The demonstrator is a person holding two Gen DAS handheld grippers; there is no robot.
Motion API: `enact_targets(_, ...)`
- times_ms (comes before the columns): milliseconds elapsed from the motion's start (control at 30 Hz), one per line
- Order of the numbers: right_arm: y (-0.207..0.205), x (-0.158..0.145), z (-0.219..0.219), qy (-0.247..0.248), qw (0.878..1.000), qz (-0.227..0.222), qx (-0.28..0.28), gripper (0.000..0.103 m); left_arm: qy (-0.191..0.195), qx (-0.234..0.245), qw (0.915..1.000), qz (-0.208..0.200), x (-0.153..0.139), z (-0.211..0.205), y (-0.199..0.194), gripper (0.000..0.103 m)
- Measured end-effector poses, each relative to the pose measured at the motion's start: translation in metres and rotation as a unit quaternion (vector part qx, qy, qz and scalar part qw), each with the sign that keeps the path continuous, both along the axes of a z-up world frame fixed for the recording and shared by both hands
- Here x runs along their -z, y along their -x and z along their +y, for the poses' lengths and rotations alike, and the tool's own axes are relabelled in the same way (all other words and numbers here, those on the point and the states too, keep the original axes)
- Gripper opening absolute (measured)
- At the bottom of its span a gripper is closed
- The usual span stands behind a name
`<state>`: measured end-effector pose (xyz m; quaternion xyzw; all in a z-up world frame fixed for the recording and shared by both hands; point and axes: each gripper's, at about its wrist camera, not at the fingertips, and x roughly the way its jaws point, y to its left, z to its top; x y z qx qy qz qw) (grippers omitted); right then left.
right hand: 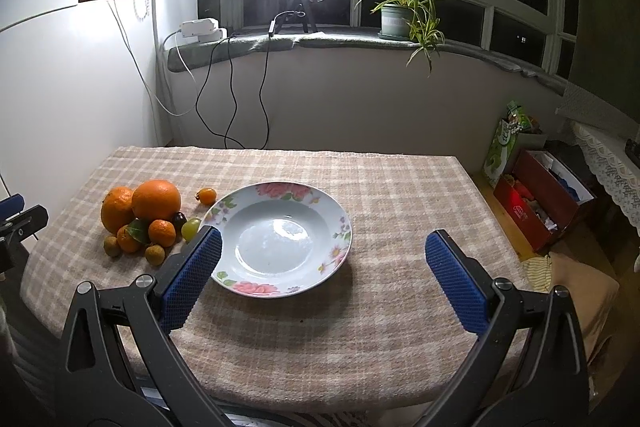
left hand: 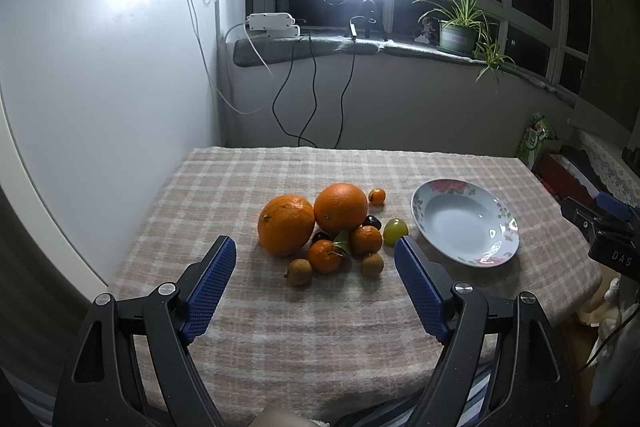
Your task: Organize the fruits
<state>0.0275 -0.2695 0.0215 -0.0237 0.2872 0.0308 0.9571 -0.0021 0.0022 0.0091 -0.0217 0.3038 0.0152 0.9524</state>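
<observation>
The heap of round oranges, small tangerines and brown longans [left hand: 320, 227] sat mid-table on the checked cloth, just left of the bare floral china plate [right hand: 340, 223]. Left claw [left hand: 315, 245] and right claw [right hand: 323, 241] hung wide, holding nothing, apparently poised to begin.

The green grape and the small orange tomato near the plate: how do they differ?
The green grape is pale yellow-green and looks larger; the small orange tomato is deep orange. The grape lies at the fruit pile's edge near the plate; the tomato sits apart, farther back. Both are smooth, roundish, and rest on the checked cloth.
</observation>
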Motion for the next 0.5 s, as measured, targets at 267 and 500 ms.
enact_targets(267,-0.0004,0.0002,-0.0016,-0.002,1.0,0.002,0.0,0.103,0.001,0.001,1.0,0.001,0.0013,-0.0008,-0.0003,0.082)
enact_targets(500,-0.0007,0.0009,-0.0006,-0.002,1.0,0.004,0.001,0.103,0.001,0.001,1.0,0.0,0.0022,-0.0021,0.0003,0.082)
